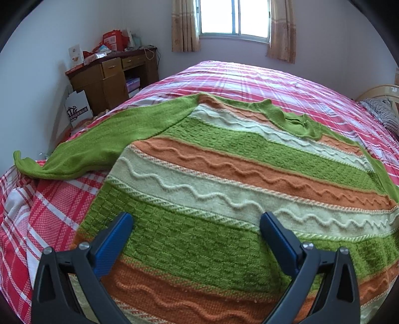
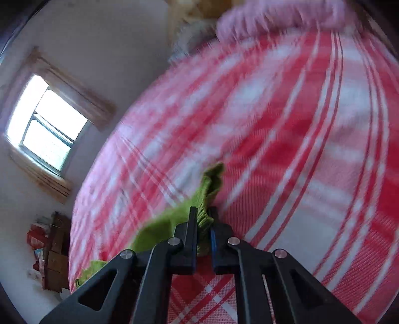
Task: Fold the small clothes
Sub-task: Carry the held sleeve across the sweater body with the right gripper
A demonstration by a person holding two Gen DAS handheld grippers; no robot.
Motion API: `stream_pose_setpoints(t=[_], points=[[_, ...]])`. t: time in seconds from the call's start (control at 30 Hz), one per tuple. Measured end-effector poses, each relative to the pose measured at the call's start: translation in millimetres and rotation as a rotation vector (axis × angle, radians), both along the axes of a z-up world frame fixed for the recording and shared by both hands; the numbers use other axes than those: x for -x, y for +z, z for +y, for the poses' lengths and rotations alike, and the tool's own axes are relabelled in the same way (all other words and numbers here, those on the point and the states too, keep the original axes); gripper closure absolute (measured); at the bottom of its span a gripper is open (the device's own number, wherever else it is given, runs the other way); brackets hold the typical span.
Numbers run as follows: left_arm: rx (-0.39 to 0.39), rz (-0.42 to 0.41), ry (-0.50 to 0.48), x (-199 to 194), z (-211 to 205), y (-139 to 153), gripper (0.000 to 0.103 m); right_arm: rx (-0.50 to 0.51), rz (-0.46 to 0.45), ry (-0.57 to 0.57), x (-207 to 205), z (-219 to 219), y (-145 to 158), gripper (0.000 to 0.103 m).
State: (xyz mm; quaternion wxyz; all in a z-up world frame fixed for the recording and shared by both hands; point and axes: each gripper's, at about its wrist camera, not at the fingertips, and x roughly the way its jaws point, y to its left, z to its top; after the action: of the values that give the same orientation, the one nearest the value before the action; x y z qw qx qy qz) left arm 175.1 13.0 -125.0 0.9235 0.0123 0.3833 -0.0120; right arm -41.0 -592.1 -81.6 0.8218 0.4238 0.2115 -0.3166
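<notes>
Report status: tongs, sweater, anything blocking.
Left tongs open over sweater, spread flat on plaid bedspread. Right tongs shut on green sleeve cuff. Nothing blocking in view.

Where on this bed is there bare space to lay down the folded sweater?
Bare plaid bedspread lies beyond the sweater collar toward the window, and left of the hem under the left sleeve. The middle is covered by the sweater. The desk is cluttered.
</notes>
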Motion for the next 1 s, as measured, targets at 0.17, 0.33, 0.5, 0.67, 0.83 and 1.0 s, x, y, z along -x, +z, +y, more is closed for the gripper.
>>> stream_pose_setpoints(t=[0.17,0.33,0.5,0.67,0.83,1.0], points=[[-0.003,0.001,0.0,0,0,0,0.0,0.083,-0.057,0.006,33,3,28,0.096],[-0.009,0.009,0.0,-1,1,0,0.0,0.031,-0.02,-0.033,53,-5,15,0.096],[-0.028,0.049,-0.039,-6,-3,7,0.0,0.001,-0.084,-0.007,55,6,20,0.096],[-0.037,0.019,-0.104,8,-9,26,0.0,0.073,-0.162,0.158,11,53,77,0.096],[0.0,-0.036,-0.136,19,-5,47,0.0,0.143,-0.182,0.377,-56,128,113,0.096],[0.046,-0.05,-0.113,17,12,56,0.0,0.142,-0.194,0.583,-127,211,116,0.096]])
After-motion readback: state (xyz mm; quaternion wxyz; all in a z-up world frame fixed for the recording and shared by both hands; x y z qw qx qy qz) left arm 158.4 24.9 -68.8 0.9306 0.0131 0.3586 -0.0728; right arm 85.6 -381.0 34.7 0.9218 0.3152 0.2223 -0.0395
